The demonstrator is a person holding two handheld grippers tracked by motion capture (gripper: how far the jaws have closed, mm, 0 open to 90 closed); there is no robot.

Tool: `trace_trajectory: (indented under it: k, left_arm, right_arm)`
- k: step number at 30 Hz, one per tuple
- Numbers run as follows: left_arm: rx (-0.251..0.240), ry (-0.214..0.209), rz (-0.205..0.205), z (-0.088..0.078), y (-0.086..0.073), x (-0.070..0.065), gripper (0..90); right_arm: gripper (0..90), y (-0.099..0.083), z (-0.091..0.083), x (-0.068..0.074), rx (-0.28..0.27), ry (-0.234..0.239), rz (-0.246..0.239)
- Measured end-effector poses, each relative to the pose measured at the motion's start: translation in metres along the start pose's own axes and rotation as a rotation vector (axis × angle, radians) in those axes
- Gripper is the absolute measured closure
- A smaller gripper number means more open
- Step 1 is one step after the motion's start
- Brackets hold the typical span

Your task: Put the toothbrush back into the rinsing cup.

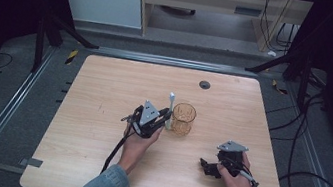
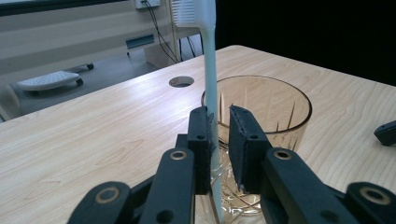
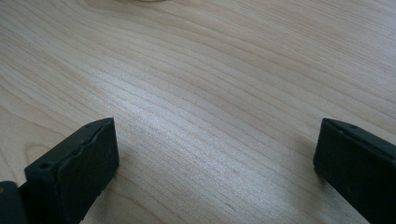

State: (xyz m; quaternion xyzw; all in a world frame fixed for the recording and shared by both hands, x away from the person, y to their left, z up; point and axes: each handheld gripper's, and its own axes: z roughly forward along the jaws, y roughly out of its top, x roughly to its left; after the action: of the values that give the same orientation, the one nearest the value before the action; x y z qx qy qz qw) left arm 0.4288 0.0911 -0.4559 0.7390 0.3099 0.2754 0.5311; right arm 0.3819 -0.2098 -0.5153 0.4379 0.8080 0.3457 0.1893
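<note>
held a white toothbrush [image 2: 210, 70] upright in the left claw [image 2: 219, 140], narrow jaws on the handle, just at the near rim of the amber glass [image 2: 275, 100] in the middle of the desk [image 1: 103, 93]. kept the right claw [image 3: 215, 154] wide and empty, low over the desk. better to lift, centre over the glass, lower before releasing. found no readable writing.

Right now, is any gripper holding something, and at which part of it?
The left gripper holds a white toothbrush upright by its handle, beside the glass. The right gripper stands open, holding nothing.
</note>
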Motion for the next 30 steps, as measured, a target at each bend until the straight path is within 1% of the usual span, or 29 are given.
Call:
trace_trajectory:
  k: [10, 19, 21, 23, 27, 30]
  left_arm:
    - [0.014, -0.007, 0.001, -0.002, 0.001, 0.0, 75.7]
    - [0.009, -0.009, 0.002, -0.005, 0.002, 0.0, 73.3]
    - [0.011, -0.01, 0.008, -0.006, 0.003, -0.001, 70.8]
    - [0.015, -0.012, 0.012, -0.007, 0.002, -0.002, 70.3]
    - [0.012, -0.006, 0.018, -0.01, 0.002, -0.003, 65.1]
    - [0.011, -0.005, 0.015, -0.012, 0.002, -0.003, 62.2]
  right_arm:
    - [0.4, 0.0, 0.0, 0.0, 0.0, -0.001, -0.001]
    - [0.4, 0.0, 0.0, 0.0, 0.0, -0.001, -0.001]
    - [0.4, 0.0, 0.0, 0.0, 0.0, 0.0, 0.0]
    - [0.4, 0.0, 0.0, 0.0, 0.0, -0.001, -0.001]
    - [0.4, 0.0, 0.0, 0.0, 0.0, -0.001, -0.001]
    - [0.4, 0.0, 0.0, 0.0, 0.0, 0.0, 0.0]
